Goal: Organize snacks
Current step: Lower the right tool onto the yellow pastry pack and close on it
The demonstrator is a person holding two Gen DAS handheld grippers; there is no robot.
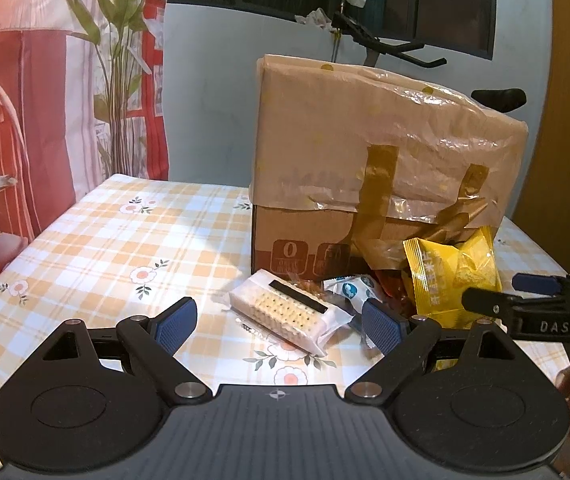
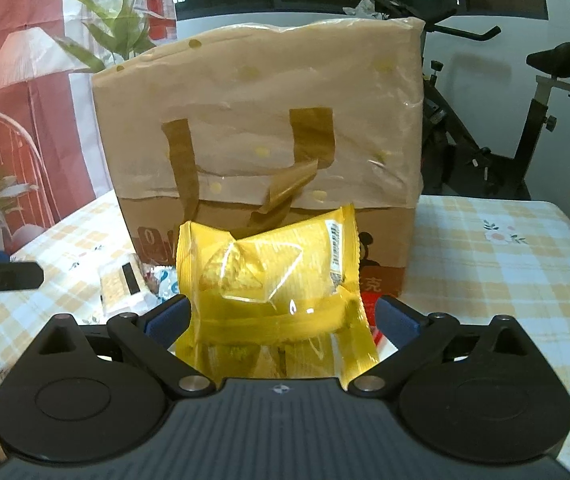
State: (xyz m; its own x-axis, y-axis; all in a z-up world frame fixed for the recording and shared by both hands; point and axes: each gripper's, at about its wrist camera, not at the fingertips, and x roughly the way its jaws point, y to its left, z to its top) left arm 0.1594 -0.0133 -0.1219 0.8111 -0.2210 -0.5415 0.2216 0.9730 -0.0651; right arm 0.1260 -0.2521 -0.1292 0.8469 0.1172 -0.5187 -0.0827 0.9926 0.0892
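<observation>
Here yellow snack packet (image 2: 273, 276) sits between right gripper (image 2: 283, 316) jaws, spread wide, pads apart from it

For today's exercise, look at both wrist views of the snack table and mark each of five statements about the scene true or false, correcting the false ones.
1. The left tool has its jaws wide apart with nothing clamped. True.
2. The yellow snack packet lies flat on top of the cardboard box. False: it is in front of the box, between the right tool's jaws.
3. The cracker pack lies on the checked tablecloth. True.
4. The tablecloth is plain blue. False: it is orange and white checks with flowers.
5. The cardboard box has brown tape strips on its front. True.
</observation>
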